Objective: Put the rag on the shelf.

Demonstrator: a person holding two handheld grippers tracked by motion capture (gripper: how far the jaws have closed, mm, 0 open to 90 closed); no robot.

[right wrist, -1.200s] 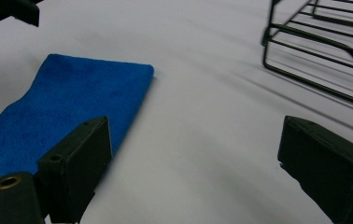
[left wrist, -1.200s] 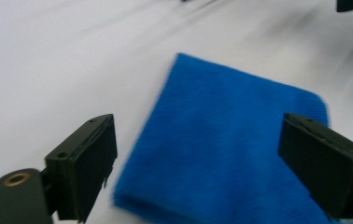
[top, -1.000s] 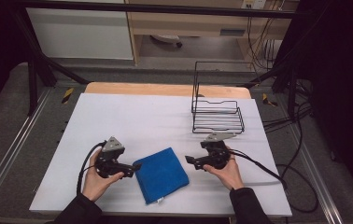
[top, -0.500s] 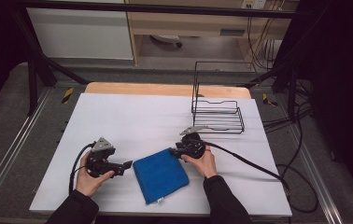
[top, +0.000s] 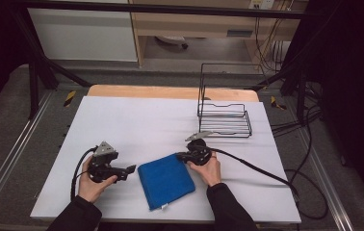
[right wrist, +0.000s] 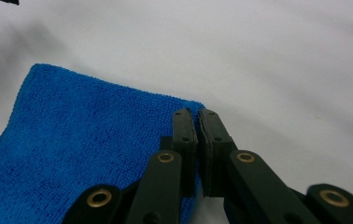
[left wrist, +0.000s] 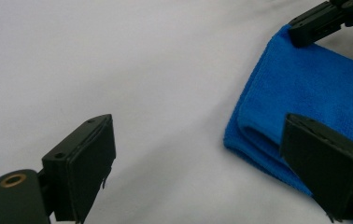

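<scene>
Folded blue microfiber cloth [top: 165,179] lies near the front edge of the white table [top: 136,120], turned at a slant, between my two hands. My right gripper [top: 182,157] has just been closing, and its jaws now stand pressed together on the cloth's far right corner; in the right gripper view the pads pinch that corner's edge [right wrist: 191,112], with the rest of the cloth spreading away to the left. I judge the corner was chosen because it is the easiest spot to catch a flat textile without scraping the tabletop. My left gripper [top: 131,169] waits just beside the cloth's left edge with its jaws spread wide and nothing between them; in the left gripper view the folded, doubled edge [left wrist: 249,126] sits just ahead of one jaw, so a short slide would bring it onto the opposite corner. That pairing would let me lift or unfold the cloth evenly. Open tabletop stretches behind and to the left, giving generous room to spread it. A black wire rack [top: 223,115] stands at the far right, well apart, though the right gripper's cable [top: 257,168] trails toward that side and the table's front edge is close.
</scene>
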